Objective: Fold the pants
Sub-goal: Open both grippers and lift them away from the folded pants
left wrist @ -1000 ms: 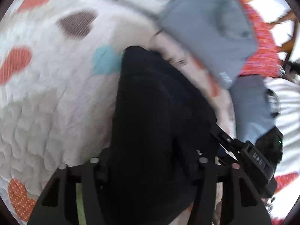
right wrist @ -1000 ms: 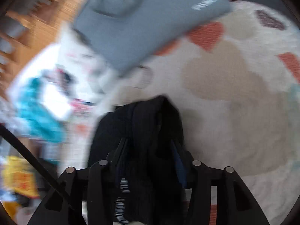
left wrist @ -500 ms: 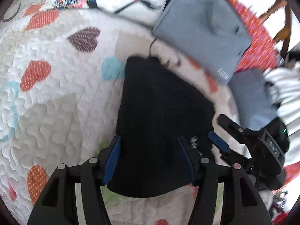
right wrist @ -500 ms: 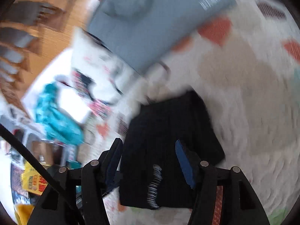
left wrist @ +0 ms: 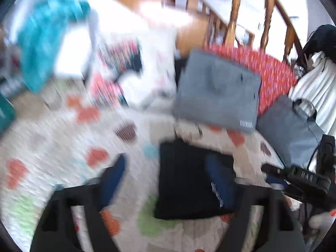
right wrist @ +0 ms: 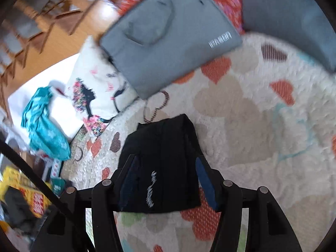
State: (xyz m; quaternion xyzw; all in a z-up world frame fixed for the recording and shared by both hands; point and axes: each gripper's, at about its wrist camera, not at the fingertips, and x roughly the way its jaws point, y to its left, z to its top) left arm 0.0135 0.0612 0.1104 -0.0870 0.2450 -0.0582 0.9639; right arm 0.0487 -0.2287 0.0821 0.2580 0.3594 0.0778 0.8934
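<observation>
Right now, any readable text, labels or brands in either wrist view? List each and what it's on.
"DAS": on the right gripper, seen from the left wrist.
White label on the grey folded garment: too blurred to read.
White script on the folded black pants: not legible.
Red print on the yellow package: blurred, unreadable.

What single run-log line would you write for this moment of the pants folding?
stage: release | black pants: folded, flat on heart quilt | left gripper: opening, nothing gripped | right gripper: opening, over pants, not pressing
</observation>
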